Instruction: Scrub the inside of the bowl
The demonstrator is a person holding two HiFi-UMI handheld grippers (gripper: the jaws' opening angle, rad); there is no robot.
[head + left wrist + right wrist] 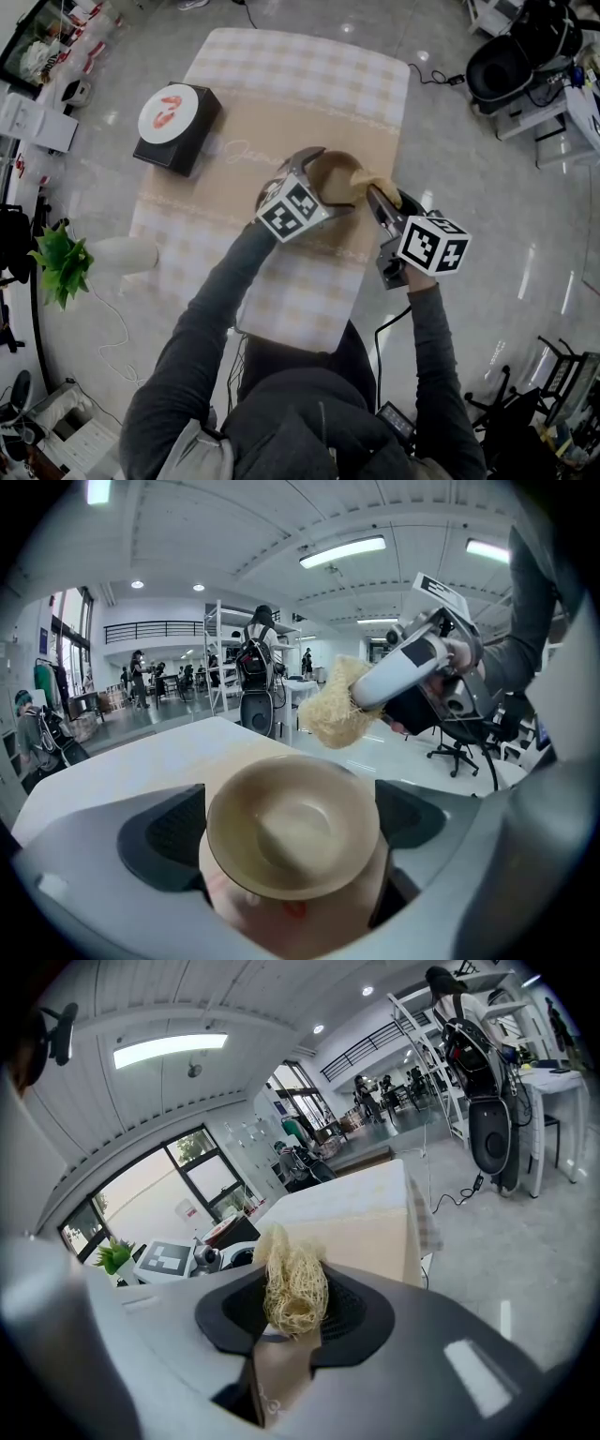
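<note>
far table half: bare beige checked tablecloth (pixel 309 84), open for passing
left table edge: blocked by black square box with white round top (pixel 176 127)
tan round bowl (pixel 292 827) mouth: clear inside; pale straw-fibre scrubber (pixel 336 707) just beside rim

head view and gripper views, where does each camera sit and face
Head view: on the person's head, facing steeply down at the table; sleeves, left claw, right claw show.
Left gripper view: rides the left claw, facing the bowl in its jaws; right claw beyond.
Right gripper view: rides the right claw, facing the scrubber in its jaws.
All share the scrubber.
</note>
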